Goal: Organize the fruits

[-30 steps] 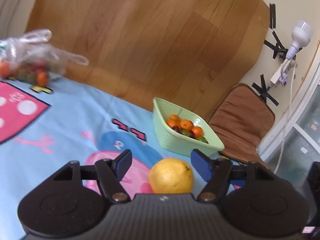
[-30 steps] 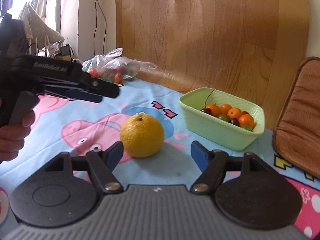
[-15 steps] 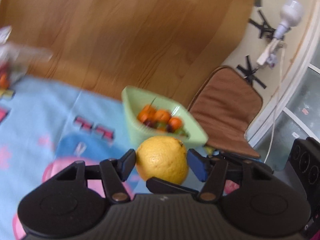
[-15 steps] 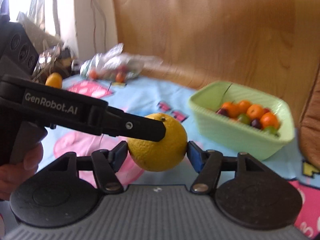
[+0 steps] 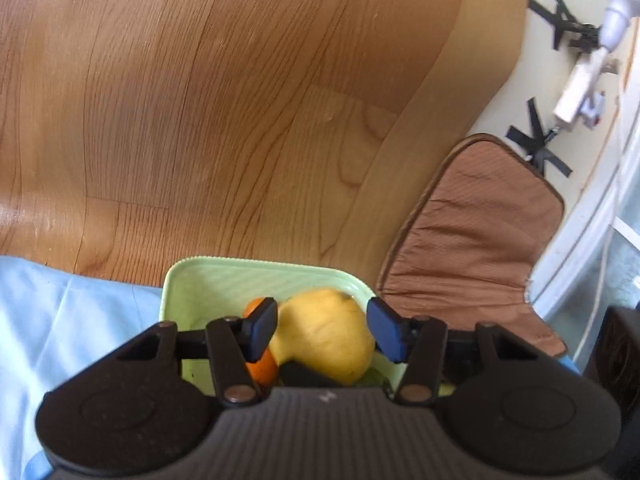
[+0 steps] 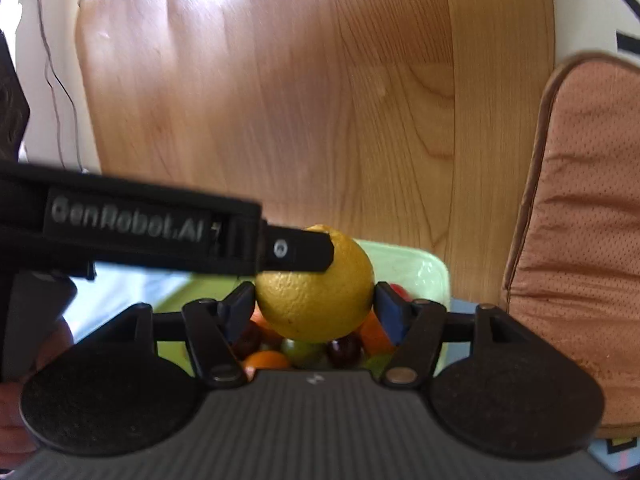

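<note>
Firm, round, slippery-skinned orange (image 6: pixel 316 292): right gripper (image 6: pixel 316 304) fingers clamp its widest middle; left gripper (image 5: pixel 322 330) fingers also pinch it.

small fruits (image 6: pixel 276 354) half hidden under yellow fruit (image 6: pixel 316 296), cushion (image 6: pixel 580 240) cut off

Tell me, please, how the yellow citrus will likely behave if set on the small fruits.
The yellow citrus is round, so it would probably roll on the uneven small fruits. Its pebbled rind looks grippy, not slippery. It dwarfs them, so probably weighs enough to shift them.
</note>
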Demonstrator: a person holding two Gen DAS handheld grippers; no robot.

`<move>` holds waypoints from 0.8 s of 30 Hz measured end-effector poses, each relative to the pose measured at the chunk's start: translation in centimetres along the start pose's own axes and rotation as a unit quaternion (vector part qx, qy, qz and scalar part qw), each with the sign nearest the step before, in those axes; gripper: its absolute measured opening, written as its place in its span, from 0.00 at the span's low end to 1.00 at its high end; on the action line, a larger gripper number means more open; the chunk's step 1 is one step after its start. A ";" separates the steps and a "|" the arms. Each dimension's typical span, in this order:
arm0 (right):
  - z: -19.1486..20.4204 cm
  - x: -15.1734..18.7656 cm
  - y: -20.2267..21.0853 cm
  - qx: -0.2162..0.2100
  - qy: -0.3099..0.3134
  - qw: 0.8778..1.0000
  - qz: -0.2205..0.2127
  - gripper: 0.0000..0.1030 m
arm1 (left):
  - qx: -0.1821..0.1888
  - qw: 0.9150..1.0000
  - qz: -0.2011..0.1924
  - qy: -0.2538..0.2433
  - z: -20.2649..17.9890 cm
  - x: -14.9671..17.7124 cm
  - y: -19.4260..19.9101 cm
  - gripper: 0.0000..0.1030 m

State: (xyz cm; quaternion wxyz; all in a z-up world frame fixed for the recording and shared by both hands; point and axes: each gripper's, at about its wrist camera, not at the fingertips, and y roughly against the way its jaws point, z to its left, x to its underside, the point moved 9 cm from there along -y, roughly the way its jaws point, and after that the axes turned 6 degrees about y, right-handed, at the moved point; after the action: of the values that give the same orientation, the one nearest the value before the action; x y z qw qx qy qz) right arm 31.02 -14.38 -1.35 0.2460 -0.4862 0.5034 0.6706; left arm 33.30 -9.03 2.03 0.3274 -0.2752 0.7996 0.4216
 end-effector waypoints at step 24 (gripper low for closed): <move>4.6 10.9 21.3 0.041 -0.151 0.988 0.002 0.67 | -0.150 0.986 -0.042 -0.054 -2.6 14.4 19.5 0.69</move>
State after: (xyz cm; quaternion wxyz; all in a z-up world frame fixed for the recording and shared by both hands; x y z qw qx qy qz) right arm 7.27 -19.82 -1.75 0.3374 -0.3681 0.4884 0.7156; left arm 9.45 -4.02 1.90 0.3425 -0.3315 0.6959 0.5371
